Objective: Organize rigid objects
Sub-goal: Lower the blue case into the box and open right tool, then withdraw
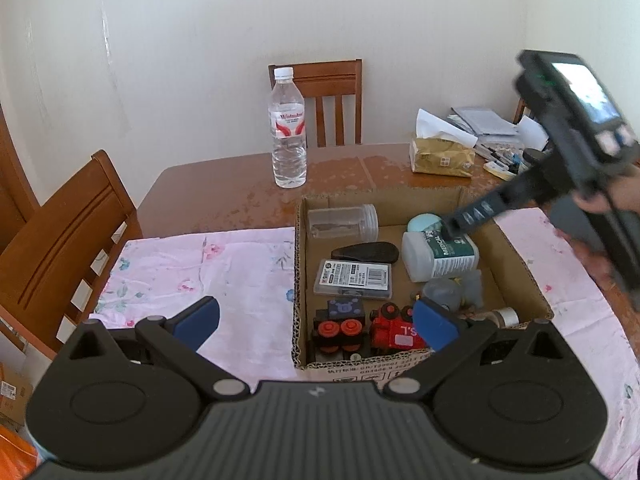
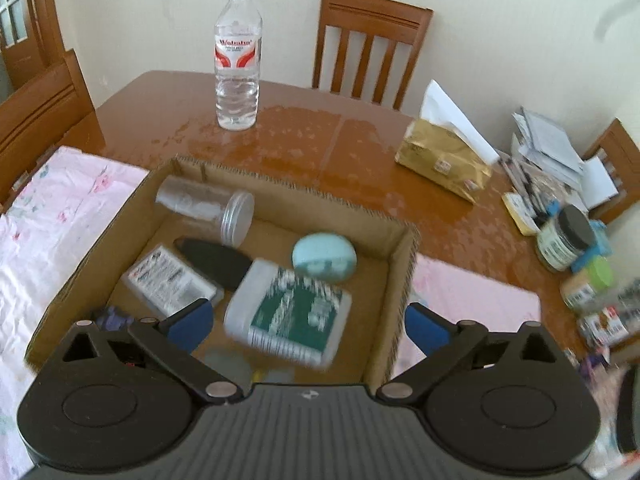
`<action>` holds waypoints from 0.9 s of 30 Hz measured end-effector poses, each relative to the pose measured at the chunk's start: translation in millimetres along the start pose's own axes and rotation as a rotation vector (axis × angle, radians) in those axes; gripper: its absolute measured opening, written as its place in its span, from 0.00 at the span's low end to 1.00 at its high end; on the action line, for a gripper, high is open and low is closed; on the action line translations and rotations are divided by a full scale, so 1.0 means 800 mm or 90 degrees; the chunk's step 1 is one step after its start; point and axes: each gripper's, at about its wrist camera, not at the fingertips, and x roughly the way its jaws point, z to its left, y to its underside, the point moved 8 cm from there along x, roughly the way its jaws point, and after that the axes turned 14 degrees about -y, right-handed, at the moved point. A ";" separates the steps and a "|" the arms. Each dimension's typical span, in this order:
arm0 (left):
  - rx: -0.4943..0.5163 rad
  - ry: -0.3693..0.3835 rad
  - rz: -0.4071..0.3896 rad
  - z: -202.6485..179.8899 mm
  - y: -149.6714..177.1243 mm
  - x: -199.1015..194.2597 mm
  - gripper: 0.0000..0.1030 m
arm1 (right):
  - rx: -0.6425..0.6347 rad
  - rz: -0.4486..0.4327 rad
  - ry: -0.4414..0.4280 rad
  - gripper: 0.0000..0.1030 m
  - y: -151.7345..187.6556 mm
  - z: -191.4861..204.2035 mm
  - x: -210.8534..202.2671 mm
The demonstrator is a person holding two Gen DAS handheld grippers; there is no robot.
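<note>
Sorting rigid items into the cardboard box (image 1: 516,264) on the desk (image 1: 224,188) — most of it looks already in. Box sits on a pink floral cloth (image 1: 208,268), probably to keep it from sliding on the glossy wood.

Left hand-held gripper (image 1: 316,320) hovers low at the box's near-left corner, jaws spread wide, nothing between them; reads as parked out of the way. Right hand-held gripper (image 2: 308,322) is over the box's right half, jaws also wide apart and empty. From the left wrist view its fingers reach down toward the white medical bottle (image 2: 288,312), tips at or just above it — contact unclear, the bottle is motion-blurred in the right view.

Inside the box: clear jar (image 1: 344,222) on its side at the back left, black oval case (image 1: 366,252), flat labelled plastic case (image 1: 354,279), teal round object (image 1: 425,222) at the back, black toy train (image 1: 340,330) and red toy train (image 1: 394,330) tipped over at the near wall. All lying flat, so they rest stable and nothing rolls.

Water bottle (image 1: 288,132) and tissue pack (image 1: 442,156) stand outside on the bare desk, well apart from the box. More jars (image 2: 566,238) are clustered at the far right — likely the next picks.
</note>
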 end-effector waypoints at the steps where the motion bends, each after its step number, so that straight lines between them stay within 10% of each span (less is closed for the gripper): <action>1: 0.002 -0.002 0.004 0.000 -0.001 -0.001 0.99 | 0.003 0.005 0.010 1.00 0.006 0.003 -0.008; 10: 0.033 -0.024 0.083 -0.003 -0.008 -0.005 0.99 | 0.079 -0.011 0.053 1.00 0.072 0.040 -0.088; 27: 0.030 -0.027 0.083 -0.004 -0.023 -0.018 0.99 | 0.154 -0.064 0.066 1.00 0.096 0.050 -0.140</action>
